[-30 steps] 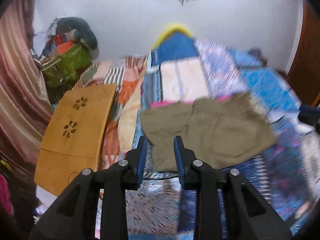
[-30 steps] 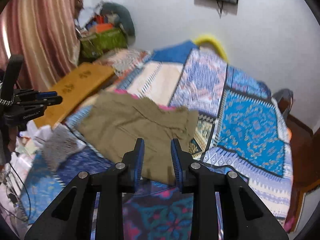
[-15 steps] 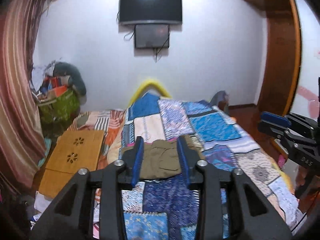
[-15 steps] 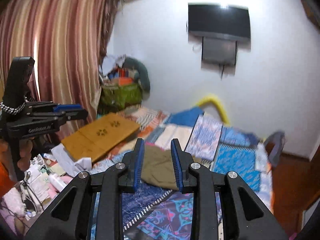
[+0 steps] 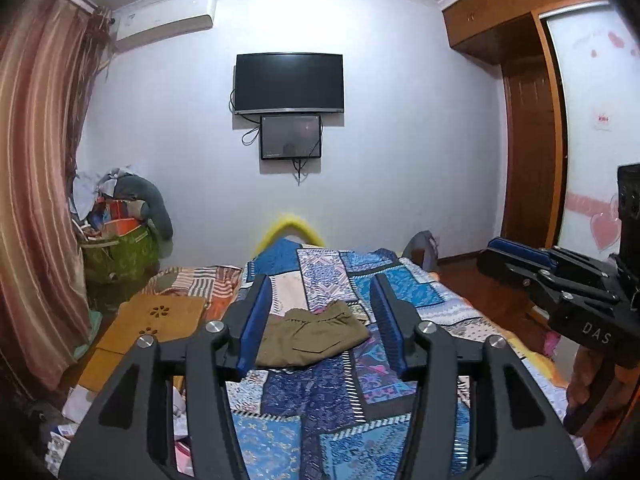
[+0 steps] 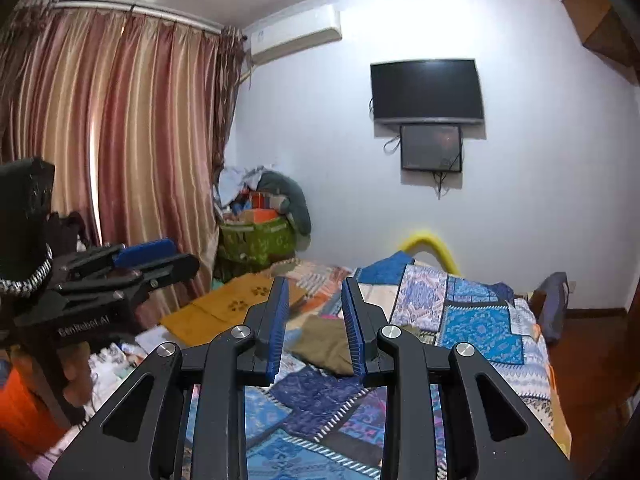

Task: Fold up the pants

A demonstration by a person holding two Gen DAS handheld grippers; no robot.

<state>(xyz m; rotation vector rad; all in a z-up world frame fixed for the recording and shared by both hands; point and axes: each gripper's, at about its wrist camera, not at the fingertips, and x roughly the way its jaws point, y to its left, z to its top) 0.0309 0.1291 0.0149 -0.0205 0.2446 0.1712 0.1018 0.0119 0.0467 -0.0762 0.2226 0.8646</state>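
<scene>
Olive-brown pants [image 5: 314, 334] lie folded in a compact stack on the patchwork bed cover [image 5: 320, 408], seen farther off in the right wrist view [image 6: 324, 344]. My left gripper [image 5: 320, 312] is open and empty, held well back from and above the pants. My right gripper [image 6: 316, 308] is open and empty, also held back above the bed. The right gripper shows at the right of the left wrist view [image 5: 520, 256]; the left gripper shows at the left of the right wrist view [image 6: 152, 256].
An orange wooden lap table [image 5: 152, 328] lies left of the bed. A green bag piled with clothes [image 5: 116, 248] stands in the corner by the striped curtain [image 6: 120, 140]. A TV [image 5: 289, 83] hangs on the far wall. A wooden wardrobe [image 5: 528, 152] is at right.
Both grippers have pulled back and risen away from the pants, so the room now fills both views. The left jaws have opened wider; the right jaws opened slightly.
</scene>
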